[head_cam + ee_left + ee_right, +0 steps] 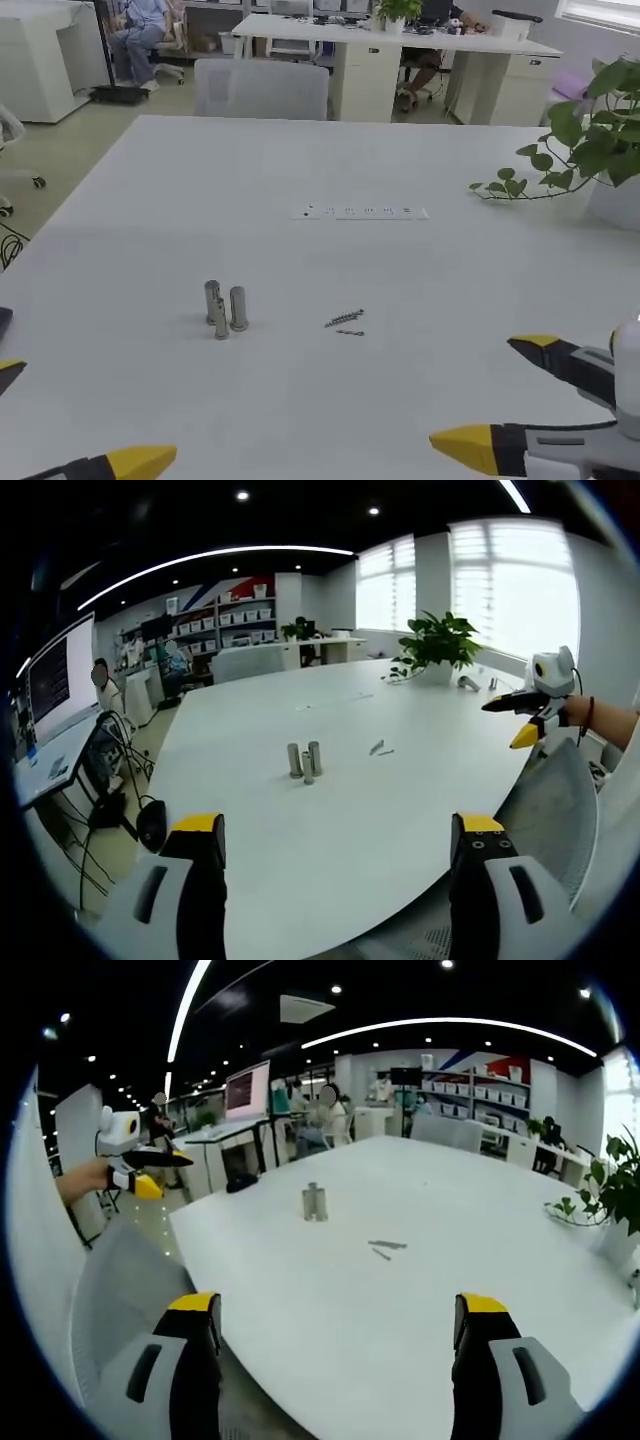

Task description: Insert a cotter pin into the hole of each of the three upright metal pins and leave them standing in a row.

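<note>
While the left gripper (338, 828) and the right gripper (335, 1308) both hold their jaws wide apart and empty, I judge it best to pinch one thin cotter pin (345, 320) by its end, at three o'clock from the upright metal pins (224, 308) on the desk (420, 290).

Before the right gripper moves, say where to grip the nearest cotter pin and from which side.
Probably pinch the nearest cotter pin mid-length, jaws across it, coming straight down: it lies flat on the table, thin, slightly apart from the other cotter pins.
</note>
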`<act>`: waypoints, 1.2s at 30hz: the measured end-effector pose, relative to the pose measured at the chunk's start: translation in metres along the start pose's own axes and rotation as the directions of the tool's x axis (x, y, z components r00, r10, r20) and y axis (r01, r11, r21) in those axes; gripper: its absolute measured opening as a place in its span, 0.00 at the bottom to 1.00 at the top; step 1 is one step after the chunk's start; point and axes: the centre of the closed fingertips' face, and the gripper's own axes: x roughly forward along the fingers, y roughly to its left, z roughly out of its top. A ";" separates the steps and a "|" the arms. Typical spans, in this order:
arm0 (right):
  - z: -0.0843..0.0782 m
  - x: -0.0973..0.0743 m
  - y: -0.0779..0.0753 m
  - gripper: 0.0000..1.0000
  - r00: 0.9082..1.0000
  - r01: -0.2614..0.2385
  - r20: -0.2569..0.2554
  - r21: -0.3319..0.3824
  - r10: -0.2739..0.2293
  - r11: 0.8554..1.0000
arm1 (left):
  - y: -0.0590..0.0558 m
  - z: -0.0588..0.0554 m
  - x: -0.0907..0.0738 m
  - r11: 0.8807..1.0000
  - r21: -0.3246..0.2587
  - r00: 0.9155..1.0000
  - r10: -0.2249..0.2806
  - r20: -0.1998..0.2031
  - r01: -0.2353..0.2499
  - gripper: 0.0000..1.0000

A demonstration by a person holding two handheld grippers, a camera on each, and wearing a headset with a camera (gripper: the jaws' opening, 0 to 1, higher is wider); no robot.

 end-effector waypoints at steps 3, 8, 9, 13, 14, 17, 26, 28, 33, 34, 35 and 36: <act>0.000 0.001 0.000 0.96 1.000 -0.002 -0.002 -0.002 0.002 1.000 | 0.000 -0.001 0.000 1.000 -0.001 1.000 0.002 0.001 -0.002 0.92; 0.001 0.001 0.002 0.94 1.000 -0.006 0.000 -0.002 0.006 1.000 | -0.002 -0.003 0.001 1.000 0.005 1.000 -0.012 -0.007 0.012 0.90; 0.001 0.002 0.002 0.94 1.000 -0.007 0.001 -0.002 0.007 1.000 | -0.002 -0.003 0.002 1.000 0.007 1.000 -0.010 -0.005 0.010 0.89; 0.002 0.003 0.003 0.92 1.000 -0.013 0.011 0.004 0.013 1.000 | -0.001 -0.003 0.005 1.000 0.003 1.000 -0.013 0.004 0.013 0.83; 0.002 0.003 0.003 0.92 1.000 -0.014 0.012 0.005 0.014 1.000 | 0.000 -0.002 0.006 1.000 0.002 1.000 -0.012 0.007 0.012 0.82; 0.003 0.004 0.003 0.90 1.000 -0.019 0.020 0.011 0.019 1.000 | 0.002 -0.001 0.011 1.000 0.008 1.000 -0.014 0.011 0.014 0.76; 0.006 0.008 0.002 0.86 0.999 -0.039 0.022 0.008 0.039 0.999 | 0.012 0.010 0.033 0.999 0.052 0.999 -0.015 0.046 0.013 0.58; 0.007 0.009 0.002 0.85 0.999 -0.043 0.020 0.008 0.043 0.999 | 0.015 0.013 0.040 0.998 0.052 0.998 -0.024 0.061 0.020 0.54; 0.006 0.013 0.000 0.83 0.999 -0.053 0.012 0.013 0.053 0.999 | 0.021 0.018 0.058 0.998 0.056 0.997 -0.034 0.074 0.030 0.46; 0.006 0.014 0.000 0.83 0.998 -0.055 0.011 0.014 0.055 0.998 | 0.023 0.019 0.063 0.998 0.057 0.996 -0.039 0.076 0.035 0.45; 0.006 0.015 0.000 0.83 0.998 -0.058 0.010 0.015 0.058 0.998 | 0.024 0.019 0.066 0.998 0.057 0.996 -0.042 0.077 0.037 0.44; 0.006 0.016 0.000 0.82 0.998 -0.060 0.008 0.015 0.060 0.998 | 0.025 0.020 0.071 0.997 0.061 0.995 -0.048 0.082 0.043 0.43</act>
